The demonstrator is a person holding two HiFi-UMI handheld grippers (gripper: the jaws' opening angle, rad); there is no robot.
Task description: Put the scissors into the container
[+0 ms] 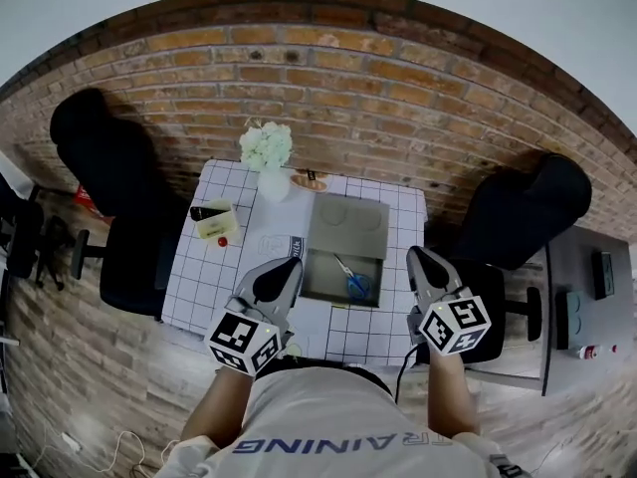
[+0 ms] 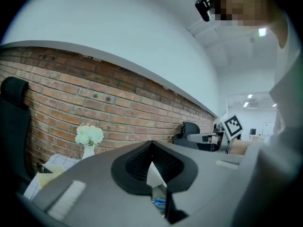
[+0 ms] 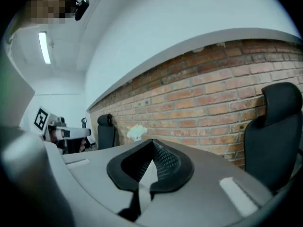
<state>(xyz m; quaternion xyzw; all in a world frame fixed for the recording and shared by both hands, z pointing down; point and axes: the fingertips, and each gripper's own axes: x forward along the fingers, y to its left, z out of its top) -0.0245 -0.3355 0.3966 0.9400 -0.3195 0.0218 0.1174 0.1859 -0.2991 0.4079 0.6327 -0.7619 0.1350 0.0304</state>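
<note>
The scissors (image 1: pixel 350 279), with blue handles, lie inside the open grey container (image 1: pixel 322 279) at the middle of the table; its lid (image 1: pixel 348 222) is folded back. My left gripper (image 1: pixel 293 265) is shut and empty, held over the table's near edge just left of the container. My right gripper (image 1: pixel 416 255) is shut and empty, past the table's right edge beside the container. In the left gripper view the shut jaws meet at the gripper (image 2: pixel 151 144), and the scissors (image 2: pixel 159 201) show blue through the gap below. The right gripper (image 3: pixel 152 142) has its jaws together too.
The table (image 1: pixel 204 277) has a white grid cloth. On it stand a vase of white flowers (image 1: pixel 267 152), a pale yellow box (image 1: pixel 213 219) and a small red thing (image 1: pixel 222 241). Black chairs stand left (image 1: pixel 109 167) and right (image 1: pixel 528 212). A brick wall runs behind; a grey side table (image 1: pixel 587 297) is at right.
</note>
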